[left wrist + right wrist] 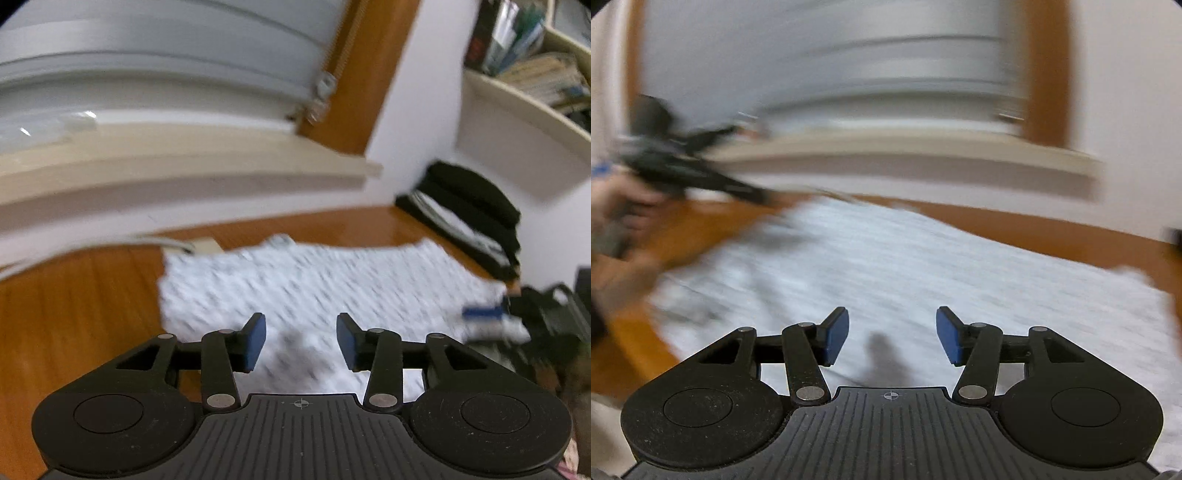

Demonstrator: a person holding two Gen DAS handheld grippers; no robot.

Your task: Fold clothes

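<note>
Hovering over the white, finely patterned cloth garment (pixel 306 284) that lies spread on the orange-brown wooden floor (pixel 74 314), we have both tools low and angled down at it, with nothing held. Our left gripper (pixel 301 341) has its blue-padded fingers (pixel 255 341) apart, only fabric showing beyond the gap; our right gripper (pixel 892 338) stands the same way — pads parted, bare cloth behind them. In the right wrist view the garment (pixel 923 266) fills the middle ground, and the other hand-held tool shows blurred at far left.

We judge this to be the approach to a fold: the garment looks laid out flat and no edge is taken yet (both views are smeared, so creases and hems are hard to read). A dark folded stack of clothes (pixel 469 206) sits by the white wall at far right, well apart from the garment.

The next move, as we see it, calls for bringing each pair of fingers onto a near edge or corner, closing on a single layer, and lifting both sides evenly — an uneven pinch would skew the fold.
</note>
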